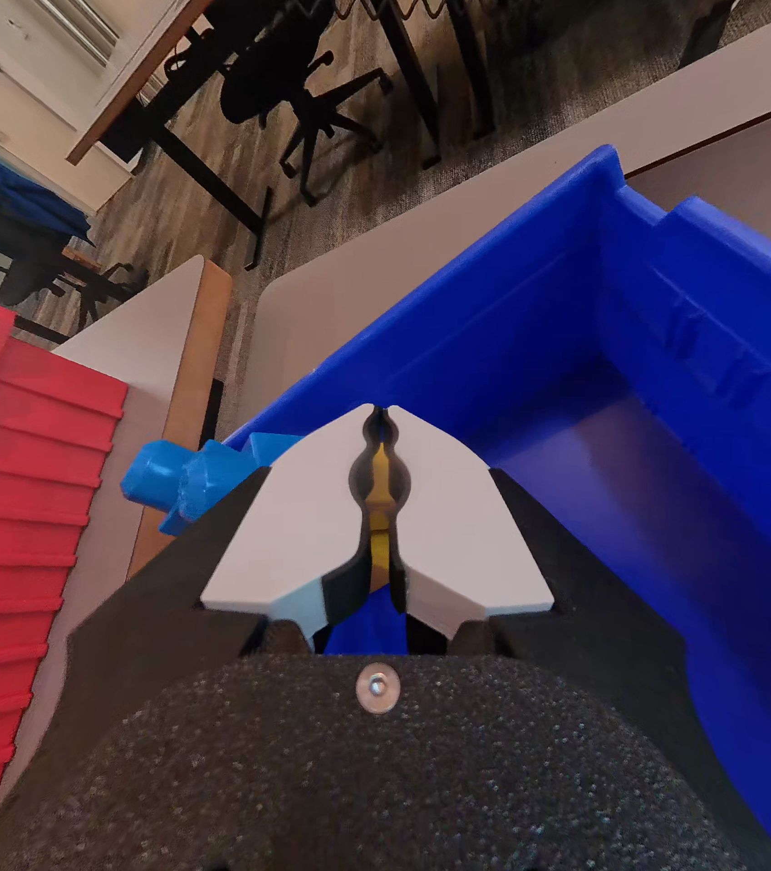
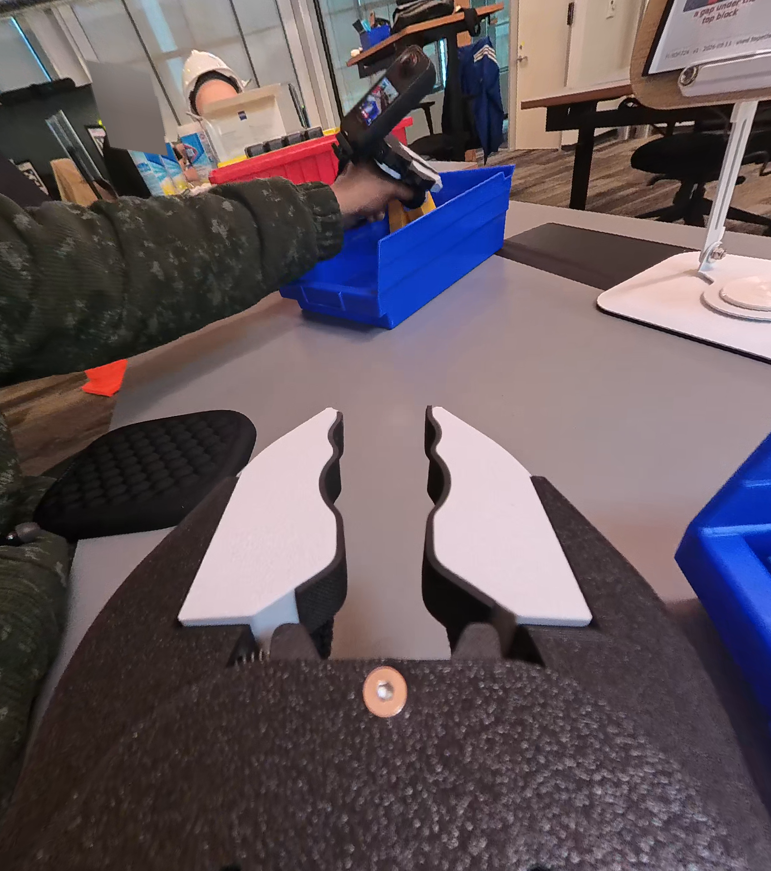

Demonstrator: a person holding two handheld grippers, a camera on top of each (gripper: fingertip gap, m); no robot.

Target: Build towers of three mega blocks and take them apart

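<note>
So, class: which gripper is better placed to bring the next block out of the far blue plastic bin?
Left gripper: inside the blue plastic bin, shut on a yellow block. Right gripper hangs open over the grey table.

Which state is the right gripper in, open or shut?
Open. In the right wrist view, the right gripper has its two white fingers apart, with bare grey table showing between them and nothing held.

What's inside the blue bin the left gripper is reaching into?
A yellow block clamped by the left gripper, plus a light blue block near the blue bin wall. The gripper and sleeve hide the rest.
</note>
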